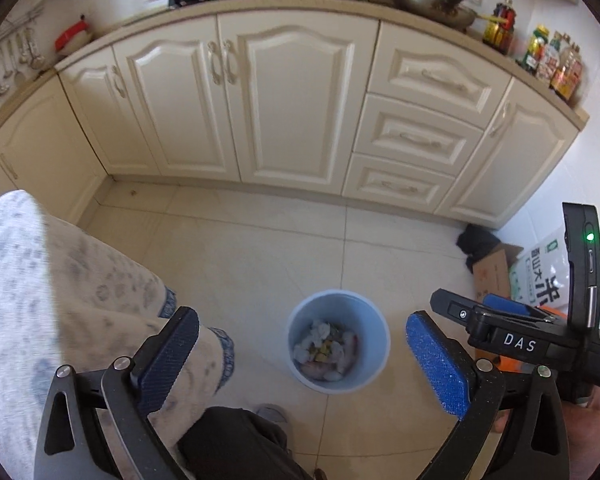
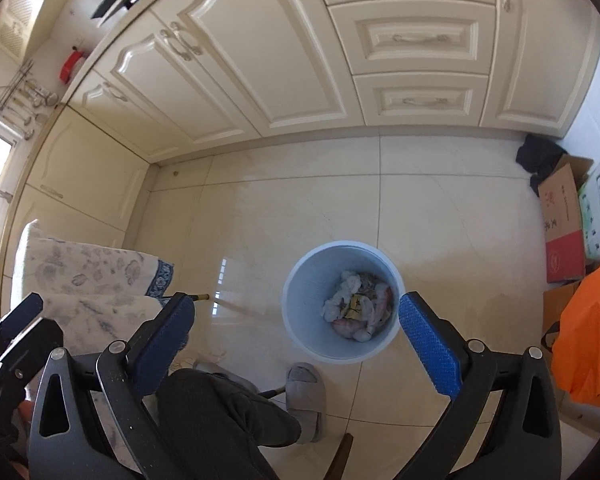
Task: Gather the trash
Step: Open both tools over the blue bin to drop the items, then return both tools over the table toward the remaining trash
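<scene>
Trash sits in the pale blue bin (image 1: 339,340) at six o'clock of the left wrist view, on the tiled floor (image 1: 260,248) well short of the cream cabinets (image 1: 260,100) at twelve. I see crumpled white tissue and coloured scraps (image 1: 326,350) covering the bin's bottom; it is far from full. My left gripper (image 1: 304,364) hangs above it with its blue pads spread wide and nothing between them. The right gripper's body (image 1: 520,340) shows at four o'clock, just beside mine.

From the right wrist view the bin (image 2: 342,300) lies just below centre, toward six o'clock, and the wads (image 2: 358,308) inside look the same. My right gripper (image 2: 296,340) is also fully spread and empty. A cardboard box (image 2: 560,232) and an orange bag (image 2: 592,328) stand at three to four o'clock; I cannot tell what they hold.

I judge no loose litter remains in view, so collecting looks nearly done, or the next move calls for searching elsewhere.
</scene>
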{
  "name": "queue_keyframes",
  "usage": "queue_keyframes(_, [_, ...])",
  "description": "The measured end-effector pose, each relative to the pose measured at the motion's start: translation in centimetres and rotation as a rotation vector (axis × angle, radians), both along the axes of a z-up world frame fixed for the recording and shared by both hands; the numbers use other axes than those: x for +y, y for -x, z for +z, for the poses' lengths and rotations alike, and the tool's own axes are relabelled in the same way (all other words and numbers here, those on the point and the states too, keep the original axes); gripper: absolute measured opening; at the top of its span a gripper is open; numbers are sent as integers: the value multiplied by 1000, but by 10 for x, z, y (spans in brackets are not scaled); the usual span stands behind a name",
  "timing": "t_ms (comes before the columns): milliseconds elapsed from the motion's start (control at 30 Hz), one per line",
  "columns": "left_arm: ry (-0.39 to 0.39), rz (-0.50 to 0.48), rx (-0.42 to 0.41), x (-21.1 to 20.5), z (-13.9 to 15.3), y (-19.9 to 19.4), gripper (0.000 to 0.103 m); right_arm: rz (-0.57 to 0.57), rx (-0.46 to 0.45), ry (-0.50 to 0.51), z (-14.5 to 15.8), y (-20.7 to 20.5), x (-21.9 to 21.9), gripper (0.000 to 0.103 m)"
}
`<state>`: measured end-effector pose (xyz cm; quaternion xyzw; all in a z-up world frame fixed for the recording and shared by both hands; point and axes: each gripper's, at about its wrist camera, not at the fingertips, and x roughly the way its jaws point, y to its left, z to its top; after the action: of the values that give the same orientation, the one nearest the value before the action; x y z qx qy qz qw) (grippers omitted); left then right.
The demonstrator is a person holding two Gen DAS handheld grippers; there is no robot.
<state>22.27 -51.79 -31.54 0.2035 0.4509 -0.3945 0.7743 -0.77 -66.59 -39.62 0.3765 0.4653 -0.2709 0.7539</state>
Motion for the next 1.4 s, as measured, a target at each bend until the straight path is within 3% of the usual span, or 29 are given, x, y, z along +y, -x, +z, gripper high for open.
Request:
queue_keyframes(333, [164, 129, -102, 179, 94, 31, 102, 138, -126, 96, 84, -48, 60, 103])
queue_keyframes(667, [256, 369, -205, 362, 157, 35, 102, 387, -235, 172, 153, -129, 165, 103])
queue_keyframes(1033, [271, 630, -318, 497, 175, 63, 102, 689, -301, 223, 184, -208, 300, 103])
queue_keyframes(1200, [248, 727, -319, 540, 172, 72, 102, 788, -287, 235, 175, -237, 343, 103])
queue_keyframes(1400, [224, 818, -293, 561, 165, 60, 102, 894, -257, 233, 157, -272, 388, 103])
